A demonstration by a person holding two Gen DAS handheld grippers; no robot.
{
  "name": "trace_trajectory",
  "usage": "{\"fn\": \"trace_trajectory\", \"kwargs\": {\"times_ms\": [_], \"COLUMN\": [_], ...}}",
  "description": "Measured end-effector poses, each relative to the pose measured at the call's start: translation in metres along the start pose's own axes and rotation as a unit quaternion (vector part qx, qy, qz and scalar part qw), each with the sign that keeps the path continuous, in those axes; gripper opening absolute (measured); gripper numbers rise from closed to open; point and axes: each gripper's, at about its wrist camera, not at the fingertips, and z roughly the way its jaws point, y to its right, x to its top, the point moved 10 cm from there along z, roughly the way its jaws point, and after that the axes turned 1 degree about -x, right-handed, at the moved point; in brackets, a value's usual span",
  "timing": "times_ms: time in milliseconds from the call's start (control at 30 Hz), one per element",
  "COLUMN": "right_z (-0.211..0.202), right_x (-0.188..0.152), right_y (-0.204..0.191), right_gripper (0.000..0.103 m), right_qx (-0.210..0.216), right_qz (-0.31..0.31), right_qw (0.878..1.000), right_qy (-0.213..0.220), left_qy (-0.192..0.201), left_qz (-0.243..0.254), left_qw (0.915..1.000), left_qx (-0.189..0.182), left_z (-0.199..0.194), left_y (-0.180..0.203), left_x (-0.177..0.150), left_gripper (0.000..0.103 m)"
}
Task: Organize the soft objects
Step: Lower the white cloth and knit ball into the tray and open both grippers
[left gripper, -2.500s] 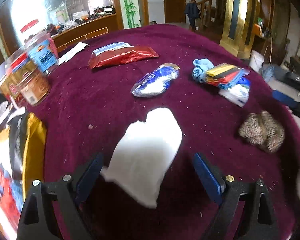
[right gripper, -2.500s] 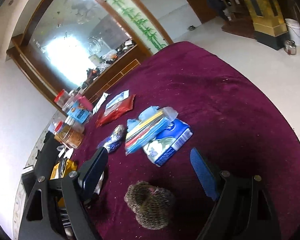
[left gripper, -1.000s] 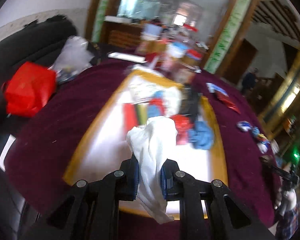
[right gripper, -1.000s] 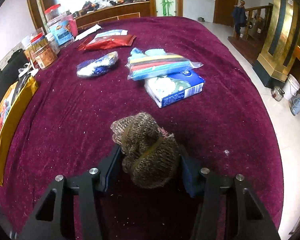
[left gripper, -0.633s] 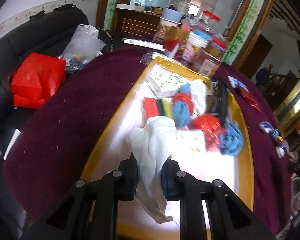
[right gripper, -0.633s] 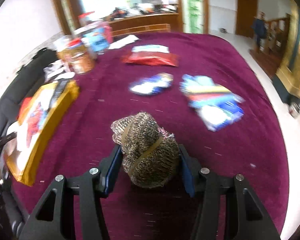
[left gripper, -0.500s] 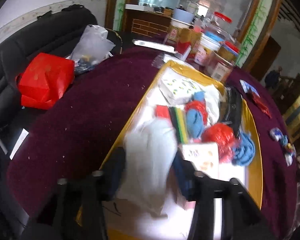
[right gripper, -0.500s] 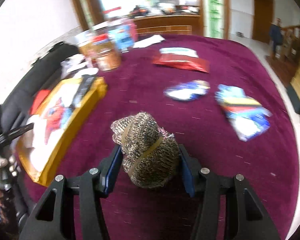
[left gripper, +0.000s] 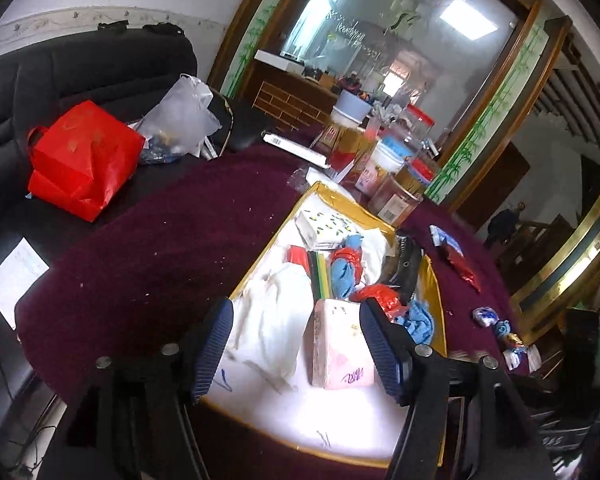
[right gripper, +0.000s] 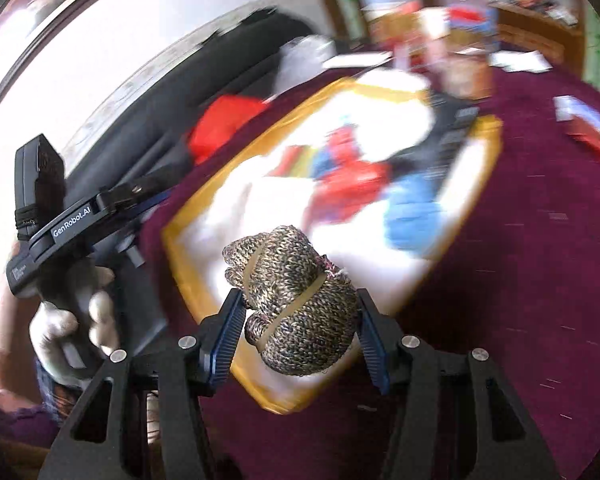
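A gold-edged tray [left gripper: 260,262] with a white lining lies on the maroon table and holds several soft items. My left gripper [left gripper: 296,340] is open and empty over its near end. A white cloth [left gripper: 274,312] lies loose in the tray just ahead of it, beside a pink tissue pack [left gripper: 336,346]. My right gripper [right gripper: 300,330] is shut on a brown knitted bundle [right gripper: 296,300] bound with a rubber band, held above the tray's near edge [right gripper: 180,256]. The left gripper's body [right gripper: 72,224] shows at the left of the blurred right wrist view.
A red bag [left gripper: 80,156] and a clear plastic bag [left gripper: 180,116] sit on a black sofa to the left. Jars and boxes [left gripper: 388,160] stand beyond the tray. Small packets [left gripper: 456,254] lie on the table to the right.
My left gripper opened and let the white cloth drop into the tray. My right gripper carried the knitted bundle left across the table to the tray.
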Motion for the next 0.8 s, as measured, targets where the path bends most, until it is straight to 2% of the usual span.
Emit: {"fn": "trace_trajectory", "kwargs": {"times_ms": [67, 233, 333, 600, 800], "right_z": [0.02, 0.07, 0.094, 0.113, 0.096], "right_x": [0.001, 0.003, 0.005, 0.041, 0.038], "right_y": [-0.018, -0.047, -0.045, -0.032, -0.027], "right_gripper": [0.054, 0.054, 0.055, 0.057, 0.063], "right_qx": [0.023, 0.043, 0.028, -0.066, -0.043], "right_qz": [-0.007, -0.027, -0.026, -0.062, -0.041], "right_qw": [0.999, 0.996, 0.994, 0.994, 0.997], "right_qy": [-0.022, -0.077, -0.1, -0.063, -0.045], "left_qy": [0.002, 0.008, 0.012, 0.009, 0.004], "left_qz": [0.003, -0.011, -0.019, -0.025, -0.023], "left_qw": [1.0, 0.9999, 0.9997, 0.9996, 0.9996], "left_qx": [-0.003, -0.008, -0.009, -0.012, -0.013], "left_z": [-0.004, -0.009, -0.011, -0.011, -0.011], "left_y": [-0.002, -0.013, -0.019, -0.024, -0.019], "left_x": [0.0, 0.001, 0.002, 0.0, -0.004], "left_gripper": [0.069, 0.069, 0.069, 0.07, 0.073]}}
